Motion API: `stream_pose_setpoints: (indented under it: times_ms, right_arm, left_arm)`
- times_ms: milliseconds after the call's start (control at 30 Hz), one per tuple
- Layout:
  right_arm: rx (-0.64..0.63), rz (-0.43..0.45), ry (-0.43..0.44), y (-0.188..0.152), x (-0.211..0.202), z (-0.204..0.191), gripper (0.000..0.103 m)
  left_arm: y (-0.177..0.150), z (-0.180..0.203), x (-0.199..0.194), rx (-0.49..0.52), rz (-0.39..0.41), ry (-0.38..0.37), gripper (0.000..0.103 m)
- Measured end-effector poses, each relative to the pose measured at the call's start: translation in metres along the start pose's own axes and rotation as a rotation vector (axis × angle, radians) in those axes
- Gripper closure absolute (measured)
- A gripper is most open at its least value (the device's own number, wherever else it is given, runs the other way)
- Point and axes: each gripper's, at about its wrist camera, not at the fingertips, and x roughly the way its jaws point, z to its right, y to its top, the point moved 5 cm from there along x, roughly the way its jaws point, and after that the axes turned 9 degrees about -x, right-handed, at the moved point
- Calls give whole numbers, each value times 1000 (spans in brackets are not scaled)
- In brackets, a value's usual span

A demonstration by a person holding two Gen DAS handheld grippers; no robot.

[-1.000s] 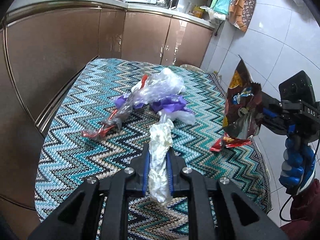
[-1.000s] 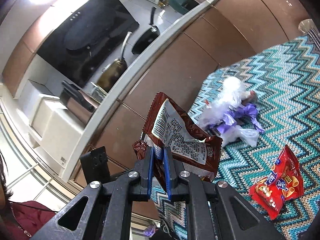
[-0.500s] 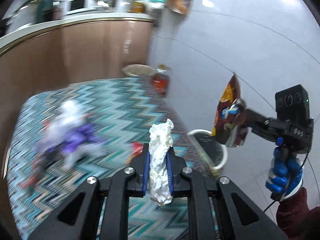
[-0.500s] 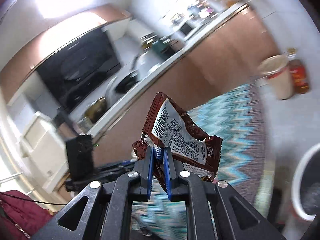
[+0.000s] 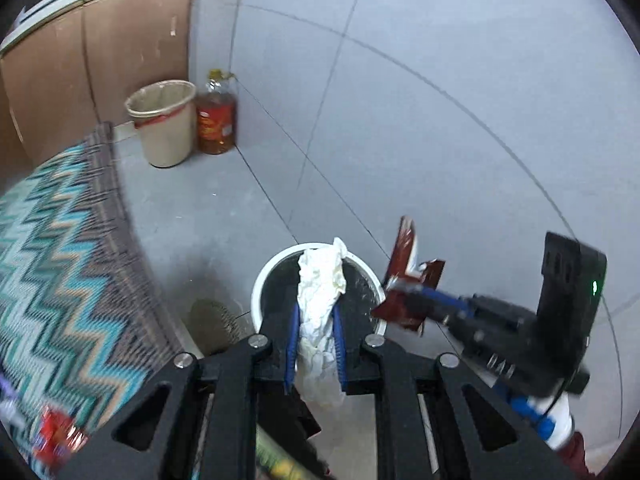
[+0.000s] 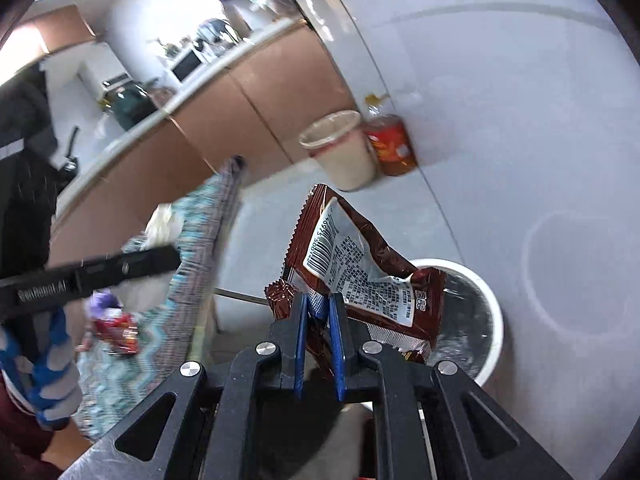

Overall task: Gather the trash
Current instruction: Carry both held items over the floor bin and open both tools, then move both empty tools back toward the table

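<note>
Brown wrapper [image 6: 360, 272] in right claw [image 6: 319, 312]

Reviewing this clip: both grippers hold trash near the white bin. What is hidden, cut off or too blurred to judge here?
- White bin: in the left wrist view, its inside is largely covered by the crumpled tissue and the left gripper; contents unclear.
- Same bin, right wrist view: the brown wrapper in the right gripper hides its near side.
- Red packet on the rug: motion-blurred, and near the picture's edge in the left wrist view.

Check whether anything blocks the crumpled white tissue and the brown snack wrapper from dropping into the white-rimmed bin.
Nothing visible does. The tissue hangs over the bin; the wrapper sits at its rim, its mouth uncovered.
</note>
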Motion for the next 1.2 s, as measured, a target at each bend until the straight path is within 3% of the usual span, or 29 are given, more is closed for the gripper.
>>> stream_pose_setpoints:
  times_ms: [200,300,333,400,567,833,1200]
  right_arm:
    - [10,-88,-71,-13,34,36,88]
    - [27,-122,-98,-18,49,53,77]
    - [32,-131,-107,-20,51,61,69]
    - [45,-141,-116,-24,56,66,63]
    - [56,-157,-133,-29,58,69,63]
    - [33,-92,-157,-14,31,43,61]
    - [-91,114,-153,15,-59,-56,52]
  left_arm:
    - [13,19,71,29,-62,29,85]
    - [15,16,99,-5,-101,17,80]
    - [16,16,104,-11,-104,21,78]
    - [19,14,115,-25,-110,21,69]
    - [23,7,115,-50,-105,9,62]
    - [20,7,65,-60,-49,-21,62]
    - [-10,-28,-73,-61,164,30,62]
